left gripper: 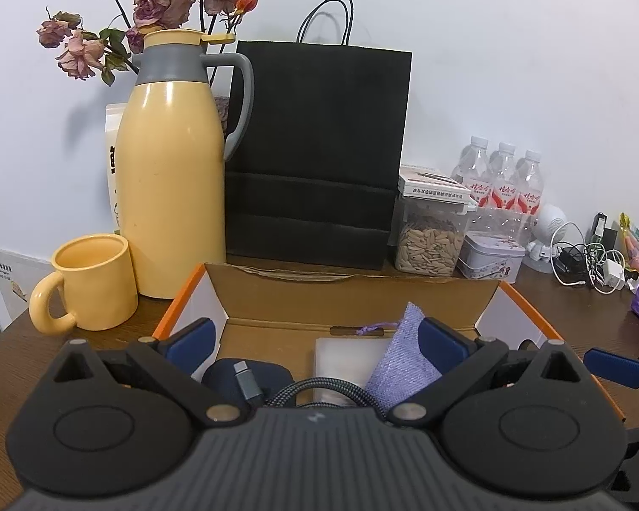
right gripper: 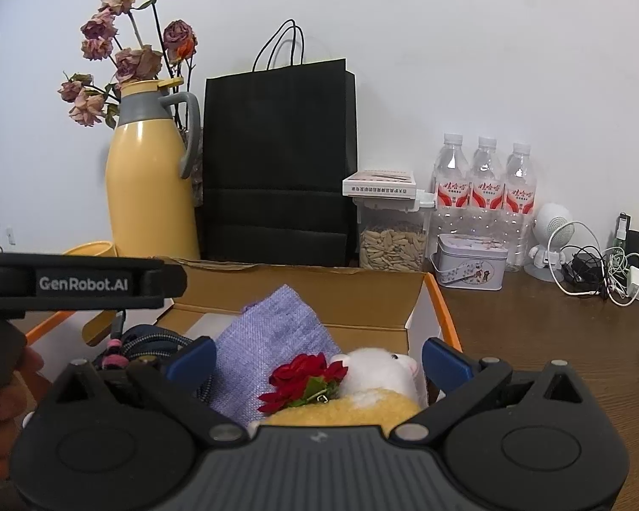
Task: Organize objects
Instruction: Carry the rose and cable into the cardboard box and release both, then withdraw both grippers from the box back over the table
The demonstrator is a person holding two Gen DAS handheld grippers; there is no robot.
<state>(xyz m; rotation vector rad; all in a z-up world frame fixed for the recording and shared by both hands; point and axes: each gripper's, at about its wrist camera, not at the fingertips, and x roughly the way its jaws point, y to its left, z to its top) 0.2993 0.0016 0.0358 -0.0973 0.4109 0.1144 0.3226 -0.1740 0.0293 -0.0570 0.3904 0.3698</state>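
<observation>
An open cardboard box [left gripper: 362, 294] with orange edges sits on the brown table. In it lie a purple woven pouch [left gripper: 404, 366], a flat white item [left gripper: 345, 357], a dark blue case [left gripper: 251, 374] and a braided cable [left gripper: 319, 387]. My left gripper [left gripper: 317, 340] hovers open over the box's near side with nothing pressed between its blue pads. The right wrist view shows the same box [right gripper: 302, 285], the pouch [right gripper: 272, 332] and a white and yellow plush toy [right gripper: 379, 370] with a red rose [right gripper: 302, 377]. My right gripper [right gripper: 317, 360] stands open around the plush, pads clear of it.
At the back stand a yellow thermos [left gripper: 170, 170], a yellow mug [left gripper: 89, 285], a black paper bag [left gripper: 319, 149], a seed jar [left gripper: 430, 238], a small tin [left gripper: 490, 255] and three water bottles [left gripper: 507, 179]. Tangled chargers [left gripper: 588, 264] lie far right. A hand [right gripper: 0, 404] holds the left tool.
</observation>
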